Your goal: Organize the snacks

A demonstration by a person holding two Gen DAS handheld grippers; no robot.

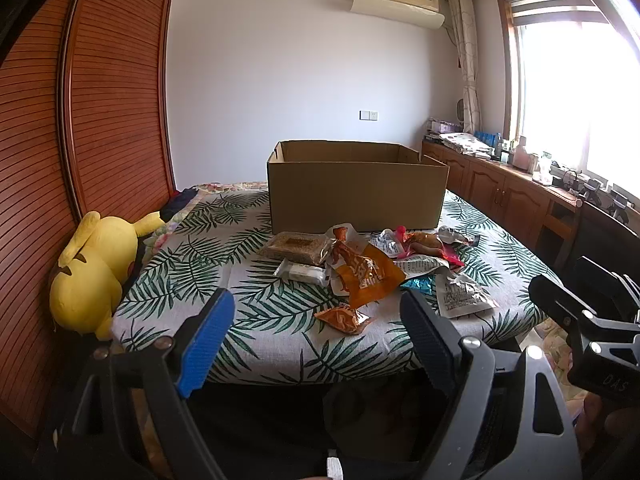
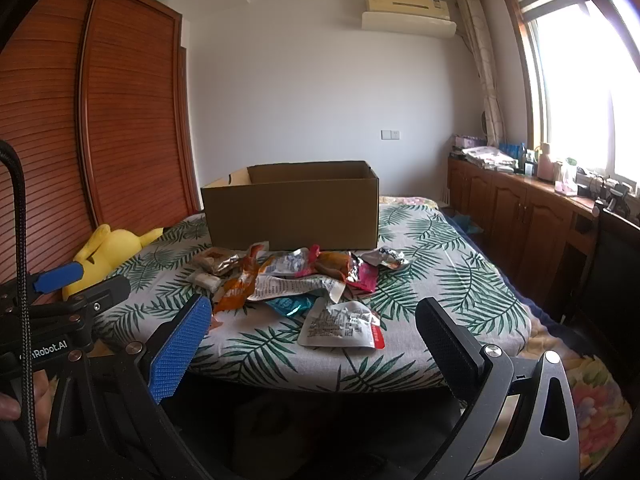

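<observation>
A pile of snack packets lies on the leaf-print cloth: an orange bag (image 1: pixel 366 276), a brown grain pack (image 1: pixel 294 246), a white bar (image 1: pixel 302 272), a small orange packet (image 1: pixel 344 318) and a white pouch (image 1: pixel 460 294). The pile also shows in the right wrist view, with the white pouch (image 2: pixel 340 326) nearest. An open cardboard box (image 1: pixel 356 188) (image 2: pixel 292 208) stands behind the pile. My left gripper (image 1: pixel 316 312) is open and empty, short of the bed edge. My right gripper (image 2: pixel 316 320) is open and empty, also short of the edge.
A yellow plush toy (image 1: pixel 94 272) lies at the bed's left edge beside a wooden wardrobe (image 1: pixel 100 100). A low wooden cabinet (image 2: pixel 532 216) with clutter runs under the window on the right. A dark chair (image 2: pixel 616 264) stands near the bed's right corner.
</observation>
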